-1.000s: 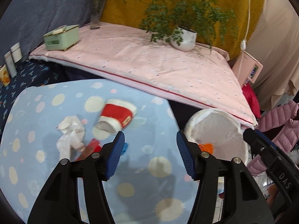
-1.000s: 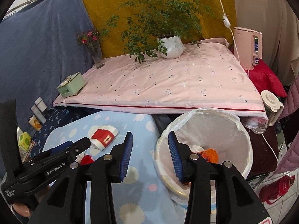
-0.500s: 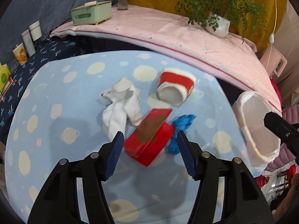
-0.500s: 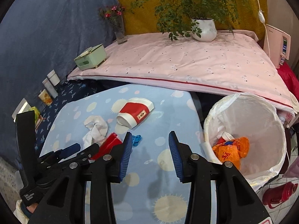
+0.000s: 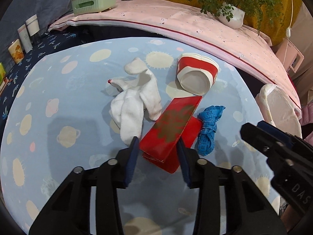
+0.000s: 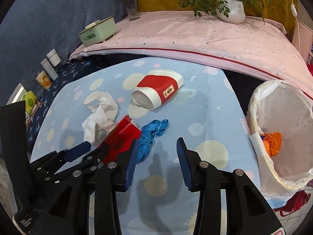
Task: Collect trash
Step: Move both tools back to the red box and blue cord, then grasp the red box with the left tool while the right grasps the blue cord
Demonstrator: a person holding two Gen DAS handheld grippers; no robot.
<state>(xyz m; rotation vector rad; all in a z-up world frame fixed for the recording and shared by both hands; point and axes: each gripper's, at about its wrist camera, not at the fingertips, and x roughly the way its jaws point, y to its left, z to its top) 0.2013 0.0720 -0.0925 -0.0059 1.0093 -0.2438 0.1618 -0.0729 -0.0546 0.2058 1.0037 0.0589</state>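
The left gripper (image 5: 158,146) is low over the table (image 5: 58,90), angled steeply down, with its jaws closing on the near end of the red box (image 5: 172,125). The box sits between the two pads, and both pads appear to meet its long sides. Taking it by the narrow end suits the shape: the short width fits the jaws, and the long body can hang free when lifted.

The box lies near the middle of the table, tilted, with its lid partly raised. The white socks (image 5: 133,105) touch its left side, and the blue tape measure (image 5: 209,129) lies against its right side. Both could be dragged along if the lift is careless.

The right gripper (image 6: 156,156) hangs just right of the tape measure with its jaws spread and nothing between them. Its left pad is close to the tape, but contact cannot be confirmed. In my judgement it is placed to take that item next.

The red paper cup (image 6: 156,92) lies on its side toward the far edge, mouth facing the near edge, untouched.

The lined bin (image 6: 281,133) stands off the right edge of the table, open at the top, with orange rubbish (image 6: 272,143) inside. Its position keeps the carry short for either hand.

Assessment: collection is under way; four items remain on the table.
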